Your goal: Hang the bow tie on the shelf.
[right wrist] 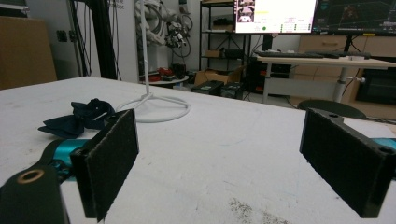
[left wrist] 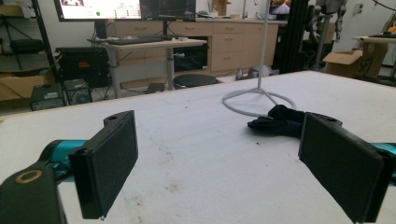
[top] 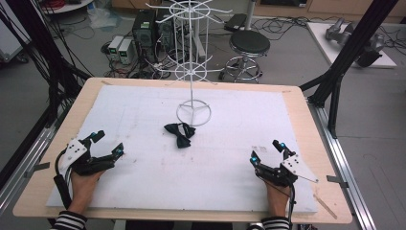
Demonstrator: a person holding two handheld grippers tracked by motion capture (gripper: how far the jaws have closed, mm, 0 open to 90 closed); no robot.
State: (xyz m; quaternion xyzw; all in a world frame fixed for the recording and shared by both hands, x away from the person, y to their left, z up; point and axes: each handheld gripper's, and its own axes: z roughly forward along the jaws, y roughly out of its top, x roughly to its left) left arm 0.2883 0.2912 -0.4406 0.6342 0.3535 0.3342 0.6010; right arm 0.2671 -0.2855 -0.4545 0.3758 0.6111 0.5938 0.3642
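Note:
A dark bow tie (top: 179, 133) lies on the white sheet just in front of the ring base of a white wire display stand (top: 193, 72). My left gripper (top: 107, 143) rests near the table's left front, open and empty, well to the left of the bow tie. At the right front my right gripper (top: 267, 151) is open too, with nothing between its jaws. In the left gripper view the bow tie (left wrist: 279, 122) lies ahead to the right beside the stand's base (left wrist: 258, 100). In the right gripper view the bow tie (right wrist: 77, 119) is ahead to the left, near the stand's base (right wrist: 154, 109).
The white sheet (top: 143, 182) covers most of a wooden table (top: 81, 103). Behind the table stand a black stool (top: 249, 45) and computer boxes (top: 143, 28) on the floor. Black frame posts (top: 347, 52) rise at the right.

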